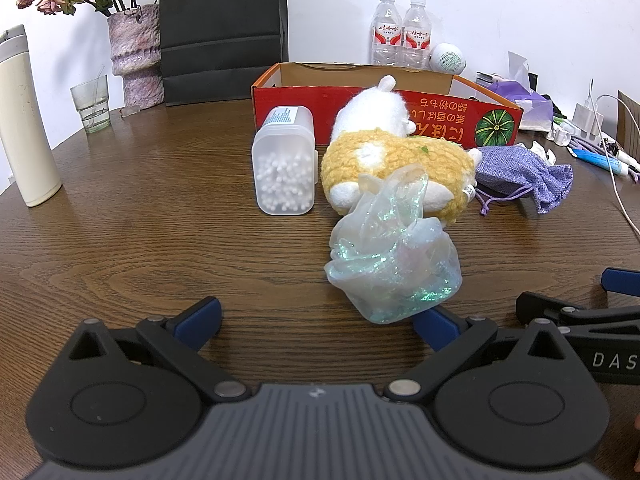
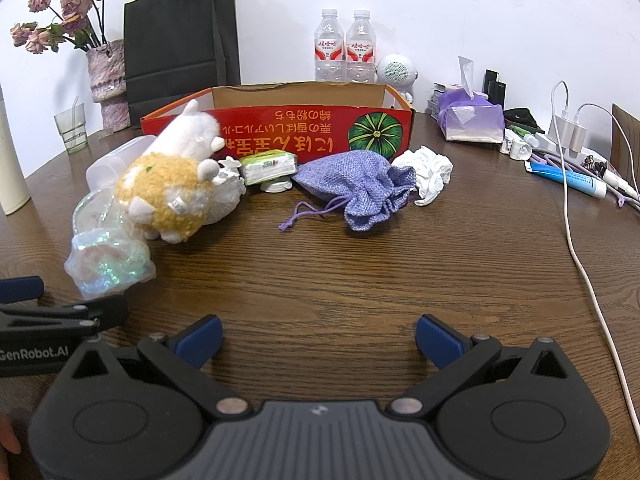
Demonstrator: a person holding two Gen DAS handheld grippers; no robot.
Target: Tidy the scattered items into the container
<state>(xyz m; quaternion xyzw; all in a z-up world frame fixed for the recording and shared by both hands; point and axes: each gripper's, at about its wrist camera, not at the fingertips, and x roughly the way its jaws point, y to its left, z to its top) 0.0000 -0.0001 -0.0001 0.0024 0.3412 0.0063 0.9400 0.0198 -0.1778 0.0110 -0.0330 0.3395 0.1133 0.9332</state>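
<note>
Loose items lie before the red box (image 2: 280,128), both grippers' jaws wide open and empty.
Nearest the left gripper (image 1: 316,326), the iridescent film bundle (image 1: 394,264) looks light, crinkly, slippery; pinch a bunched fold. The right gripper (image 2: 318,336) faces the soft purple pouch (image 2: 356,184). The plush sheep (image 2: 168,188) and cotton swab tub (image 1: 284,168) crowd the far side.

You're at a home or office desk (image 2: 360,272), dried flowers (image 2: 60,12), water bottles (image 2: 346,48), tissues (image 2: 470,116), charger cables (image 2: 576,248), white wall.

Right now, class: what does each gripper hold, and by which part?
Nothing is held. The left gripper and the right gripper are both open over the table; the iridescent bag lies just ahead of the left.
</note>
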